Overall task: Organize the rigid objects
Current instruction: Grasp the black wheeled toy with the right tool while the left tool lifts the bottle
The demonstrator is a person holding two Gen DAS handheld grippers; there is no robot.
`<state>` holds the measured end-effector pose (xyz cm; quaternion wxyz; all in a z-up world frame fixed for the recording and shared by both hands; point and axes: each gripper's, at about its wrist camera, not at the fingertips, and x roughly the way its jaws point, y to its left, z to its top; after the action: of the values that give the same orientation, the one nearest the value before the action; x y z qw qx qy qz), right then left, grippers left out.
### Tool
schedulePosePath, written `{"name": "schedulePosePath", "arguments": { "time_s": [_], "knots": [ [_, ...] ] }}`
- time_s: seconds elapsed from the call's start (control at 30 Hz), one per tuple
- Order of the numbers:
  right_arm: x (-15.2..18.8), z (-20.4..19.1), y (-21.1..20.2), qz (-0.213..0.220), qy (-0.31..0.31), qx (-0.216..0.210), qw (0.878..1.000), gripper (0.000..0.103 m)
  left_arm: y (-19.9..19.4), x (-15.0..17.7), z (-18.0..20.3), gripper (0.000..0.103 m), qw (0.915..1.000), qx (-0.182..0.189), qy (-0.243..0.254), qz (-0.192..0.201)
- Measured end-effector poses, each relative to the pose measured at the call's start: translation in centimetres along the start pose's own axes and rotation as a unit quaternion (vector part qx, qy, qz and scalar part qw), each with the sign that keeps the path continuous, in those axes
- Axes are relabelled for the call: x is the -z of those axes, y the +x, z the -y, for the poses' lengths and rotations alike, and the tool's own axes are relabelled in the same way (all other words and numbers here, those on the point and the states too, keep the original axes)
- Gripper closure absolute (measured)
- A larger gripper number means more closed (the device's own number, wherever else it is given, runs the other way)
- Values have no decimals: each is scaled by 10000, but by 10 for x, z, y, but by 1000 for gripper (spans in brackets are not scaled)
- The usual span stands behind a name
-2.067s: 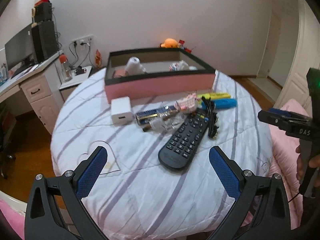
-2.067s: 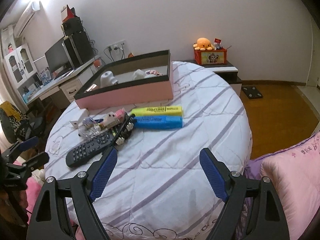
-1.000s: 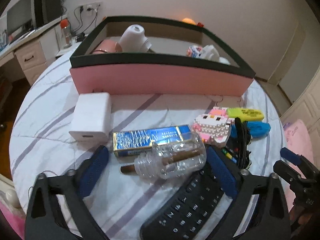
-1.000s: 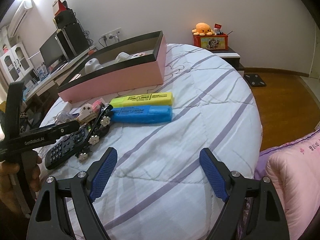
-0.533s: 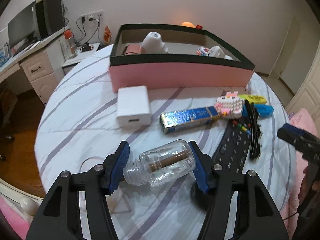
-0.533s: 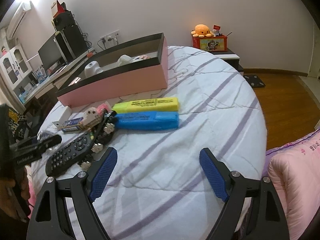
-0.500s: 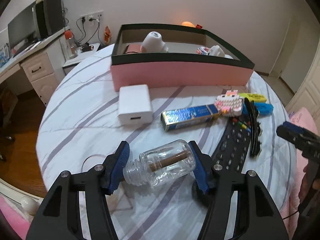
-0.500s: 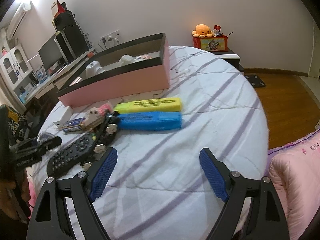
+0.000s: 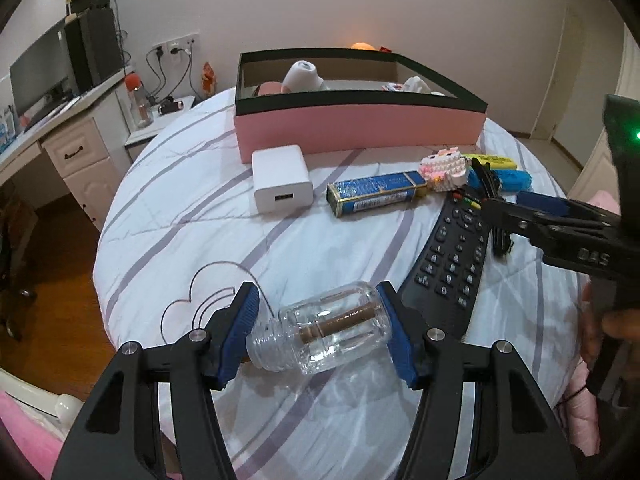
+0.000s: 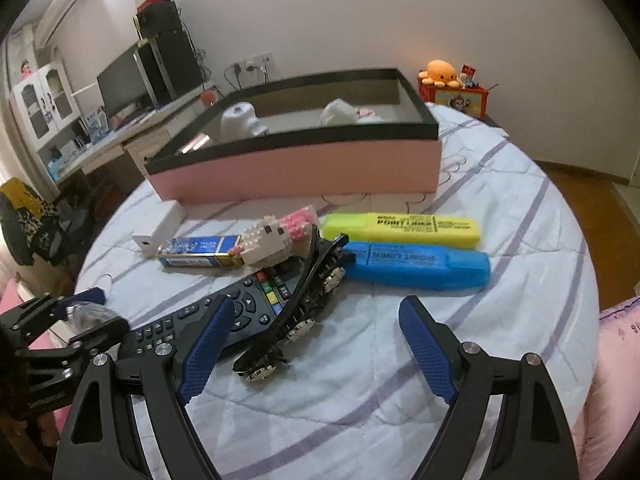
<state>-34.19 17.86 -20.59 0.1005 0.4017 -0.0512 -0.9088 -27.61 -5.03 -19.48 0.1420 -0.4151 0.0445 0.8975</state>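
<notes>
My left gripper (image 9: 320, 332) is shut on a clear glass jar (image 9: 320, 330) that lies sideways between its blue pads, a brown stick inside it, lifted over the striped cover. In the right wrist view my right gripper (image 10: 312, 348) stands open above a black hair comb (image 10: 298, 308) and a black remote control (image 10: 224, 320). Beyond them lie a blue marker (image 10: 416, 266), a yellow marker (image 10: 400, 229), a pink-and-white brick toy (image 10: 276, 240), a blue box (image 10: 196, 254) and a white charger (image 9: 280, 184). The pink box (image 9: 360, 128) with a black rim stands behind.
The round table (image 9: 180, 208) has a white cover with purple stripes; its edge drops off to the left. Several items sit inside the pink box. A desk with a monitor (image 9: 40, 76) is at the far left, a pink pillow (image 10: 616, 360) on the right.
My left gripper closed on the jar and carried it back toward the near edge of the table. My right gripper moved left, from the bare cover to above the comb and remote.
</notes>
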Motion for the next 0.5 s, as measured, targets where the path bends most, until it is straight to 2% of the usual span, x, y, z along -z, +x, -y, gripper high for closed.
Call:
{"name": "schedulePosePath", "arguments": {
  "time_s": [0.07,0.1,0.17,0.2,0.27,0.5],
  "knots": [
    [1,0,4,-53,-80,-1,10000,30,-1,2,-1,42,10000,25,-4,5],
    [2,1,3,-51,-62,-103,9999,33,-2,3,-1,42,10000,34,4,3],
    [3,4,1,-63,-86,-140,9998,48,-1,3,-1,42,10000,34,-5,16],
    [3,5,0,-87,-129,-215,9996,51,-1,3,0,42,10000,33,-10,15],
    [5,6,-4,-113,-172,-367,9991,71,0,3,0,42,10000,29,-3,16],
    [9,11,-15,-154,-290,-287,9990,78,1,5,1,42,10000,36,-21,-3]
  ]
}}
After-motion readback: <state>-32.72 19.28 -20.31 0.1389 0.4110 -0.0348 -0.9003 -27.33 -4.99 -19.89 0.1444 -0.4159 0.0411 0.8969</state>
